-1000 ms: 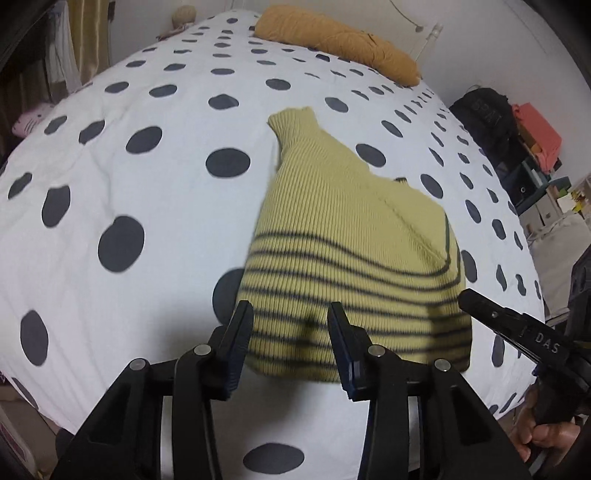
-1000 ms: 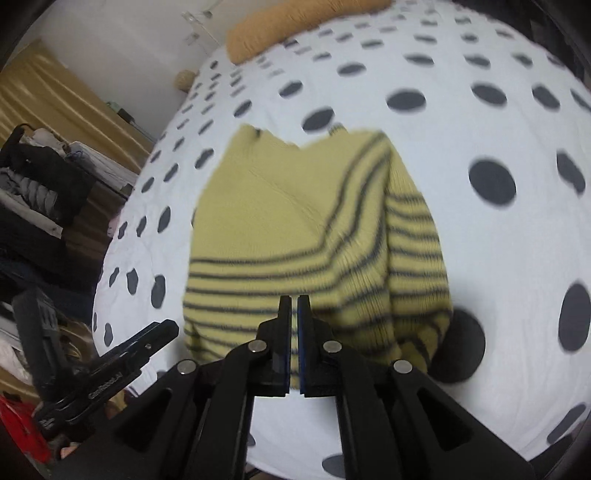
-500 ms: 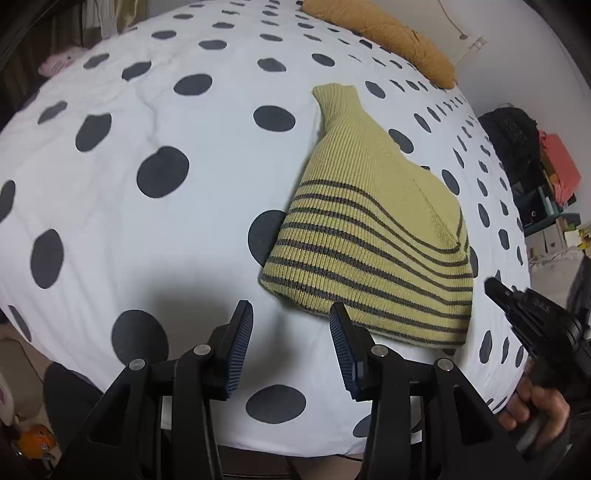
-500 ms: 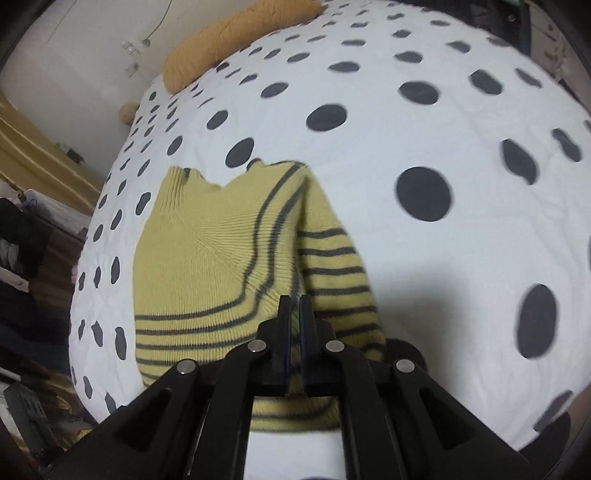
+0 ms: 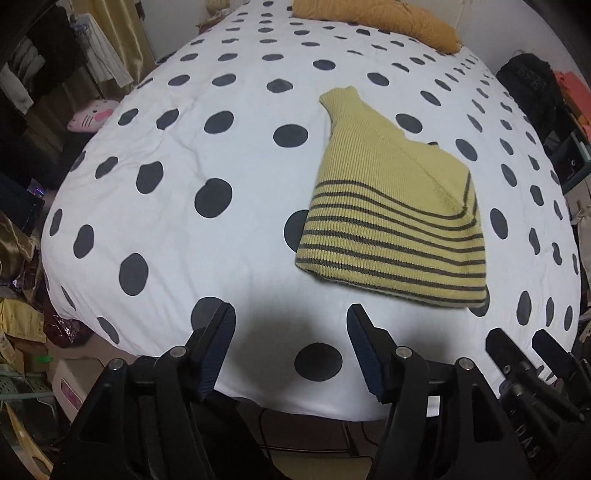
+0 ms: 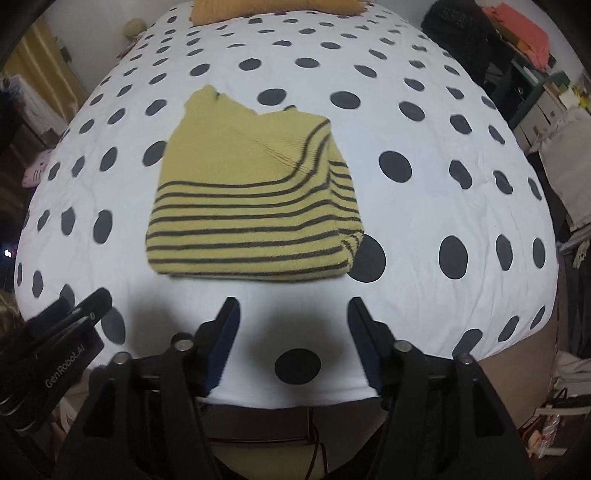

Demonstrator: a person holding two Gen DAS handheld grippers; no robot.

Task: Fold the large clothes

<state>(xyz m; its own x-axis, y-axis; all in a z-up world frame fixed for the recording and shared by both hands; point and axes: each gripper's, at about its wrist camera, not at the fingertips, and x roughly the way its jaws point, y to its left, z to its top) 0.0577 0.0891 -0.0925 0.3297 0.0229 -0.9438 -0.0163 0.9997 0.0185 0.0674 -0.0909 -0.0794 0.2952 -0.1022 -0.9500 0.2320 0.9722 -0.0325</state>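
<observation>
Polka-dot bedspread [image 5: 221, 155] carries your folded striped sweater [image 5: 391, 221]; your left gripper [image 5: 291, 332] and right gripper [image 6: 293, 321] have just spread their jaws, holding nothing.

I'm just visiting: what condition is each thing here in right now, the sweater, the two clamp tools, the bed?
Yellow striped sweater: folded into a compact stack, lying flat on the bed, touched by nothing.
Left gripper: jaws just opened, nothing between them.
Right gripper: jaws just opened, nothing between them, clear of the sweater.
Polka-dot bed cover: spread out, slightly wrinkled.
Orange pillow: lying at the far end.
</observation>
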